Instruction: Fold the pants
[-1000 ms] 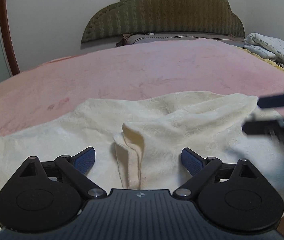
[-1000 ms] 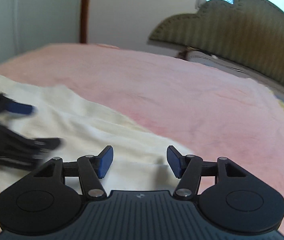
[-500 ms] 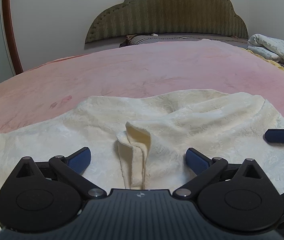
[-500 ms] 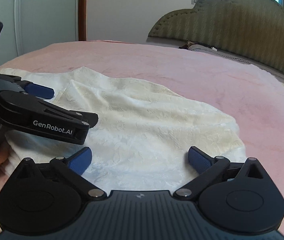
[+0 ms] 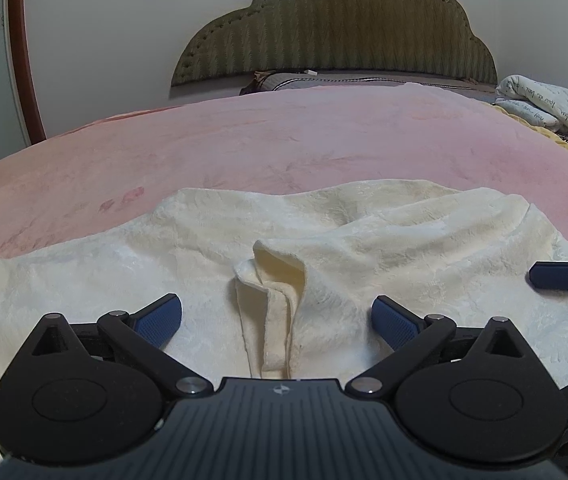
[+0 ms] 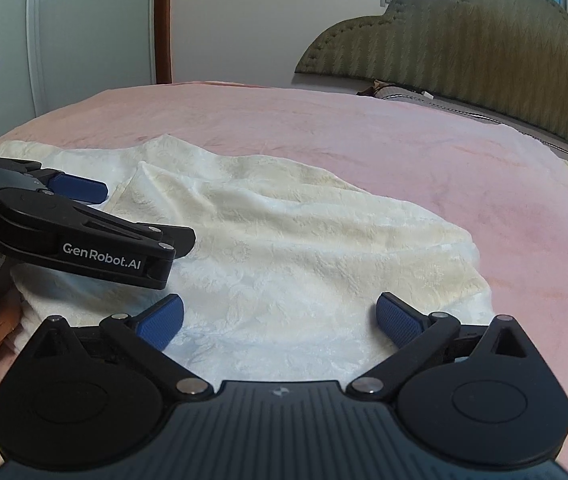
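Note:
Cream textured pants (image 5: 364, 248) lie spread on the pink bedspread (image 5: 284, 136), with a raised fold of cloth (image 5: 275, 300) in the middle. My left gripper (image 5: 277, 322) is open, low over the pants, with the fold between its fingers. My right gripper (image 6: 279, 320) is open and empty over the pants (image 6: 304, 240), near their right end. The left gripper also shows at the left of the right wrist view (image 6: 83, 216). One blue fingertip (image 5: 564, 276) of the right gripper shows at the right edge of the left wrist view.
A green padded headboard (image 5: 336, 28) and pillows (image 5: 544, 100) stand at the far end of the bed. The pink bedspread (image 6: 404, 140) stretches beyond the pants. A wooden door frame (image 6: 162, 20) stands against the wall.
My right gripper swung left and back over the pants and opened wider. In the last half second both grippers have barely moved.

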